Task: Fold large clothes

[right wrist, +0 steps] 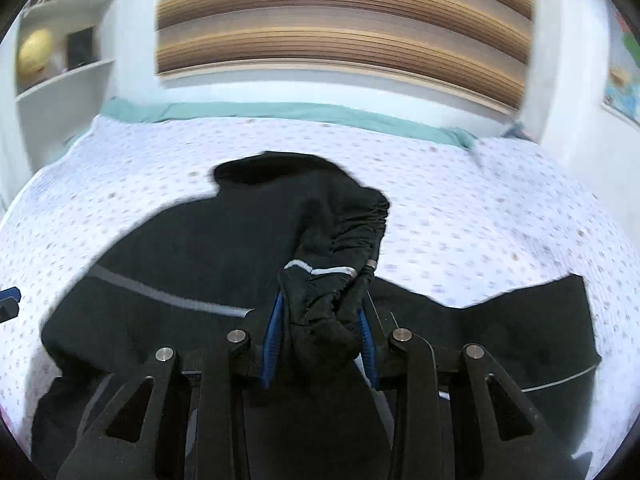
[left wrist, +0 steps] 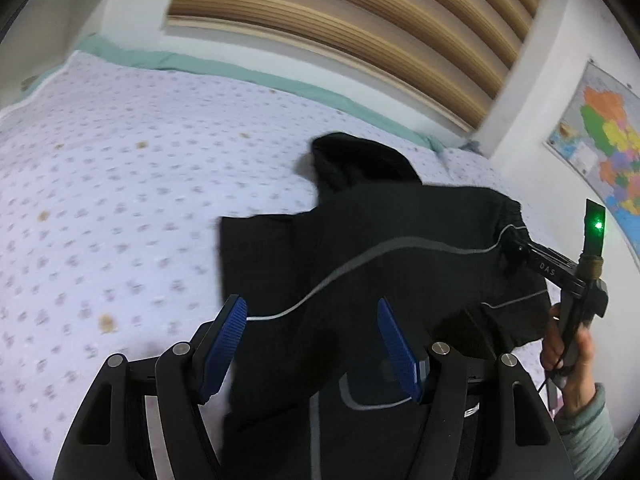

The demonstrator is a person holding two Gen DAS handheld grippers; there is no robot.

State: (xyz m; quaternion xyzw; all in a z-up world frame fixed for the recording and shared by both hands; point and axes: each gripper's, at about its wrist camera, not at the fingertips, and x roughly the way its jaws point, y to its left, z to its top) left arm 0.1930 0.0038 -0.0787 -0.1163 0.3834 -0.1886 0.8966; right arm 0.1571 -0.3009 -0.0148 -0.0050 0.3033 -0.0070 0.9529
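Observation:
A large black jacket (left wrist: pixel 360 264) with thin grey piping lies spread on the bed; its hood points toward the headboard. My left gripper (left wrist: pixel 310 312) is open and empty, hovering just above the jacket's near left part. My right gripper (right wrist: pixel 320 316) is shut on the gathered cuff of a black sleeve (right wrist: pixel 340 240) and holds it up above the jacket (right wrist: pixel 180 248). In the left wrist view the right gripper (left wrist: pixel 516 246) shows at the right, clamped on that sleeve end, with the hand holding it below.
The bed (left wrist: pixel 100 184) has a white cover with small purple dots and a green sheet edge (left wrist: pixel 280 80) at the head. A striped wooden headboard (right wrist: pixel 340 20) stands behind. A wall map (left wrist: pixel 600 148) hangs at right; shelves (right wrist: pixel 60 60) stand at left.

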